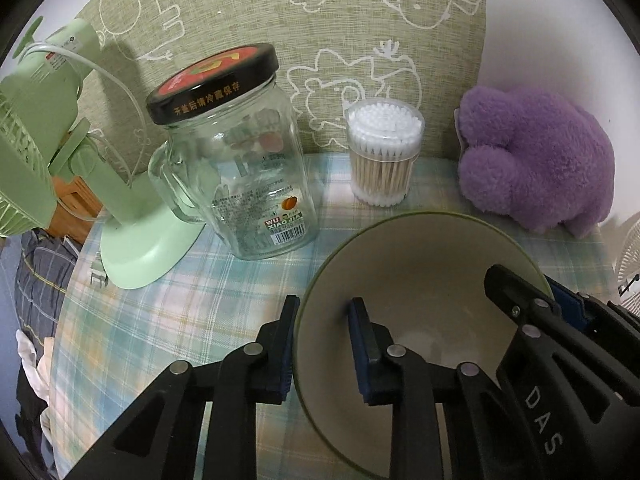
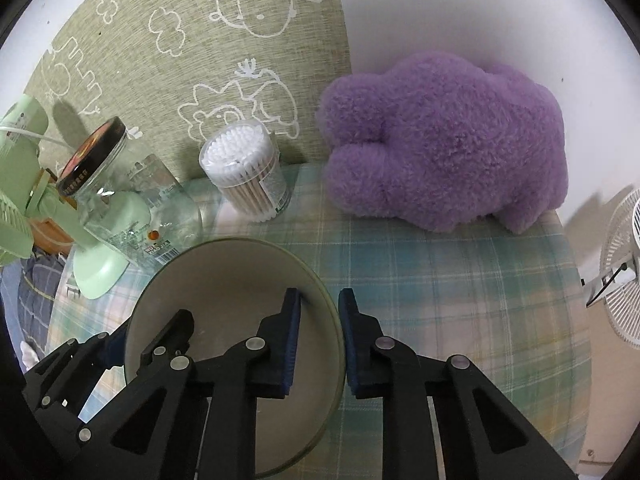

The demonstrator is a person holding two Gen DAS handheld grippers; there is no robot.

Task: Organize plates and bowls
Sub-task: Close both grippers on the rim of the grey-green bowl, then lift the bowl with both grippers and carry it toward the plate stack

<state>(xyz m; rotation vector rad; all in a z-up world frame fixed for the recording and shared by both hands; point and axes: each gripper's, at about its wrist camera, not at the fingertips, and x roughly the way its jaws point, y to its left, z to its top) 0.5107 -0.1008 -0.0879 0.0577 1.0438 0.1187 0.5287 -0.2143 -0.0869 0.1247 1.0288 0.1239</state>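
Observation:
A beige bowl with a green rim (image 1: 420, 272) (image 2: 232, 276) sits on the plaid-covered table (image 2: 440, 300). My left gripper (image 1: 324, 320) straddles the bowl's left rim, one blue pad outside and one inside, shut on the wall. My right gripper (image 2: 320, 312) clamps the opposite rim in the same way, one pad inside the bowl and one outside. Each gripper also shows in the other's view: the right gripper (image 1: 528, 292) on the far rim, the left gripper (image 2: 148, 332) at the lower left. The inside of the bowl holds nothing.
Behind the bowl stand a lidded glass jar (image 1: 236, 168), a green desk fan (image 1: 120, 208), a tub of cotton swabs (image 1: 384, 152) and a purple plush toy (image 1: 536, 160). A white fan (image 2: 624, 280) stands beyond the table's right edge.

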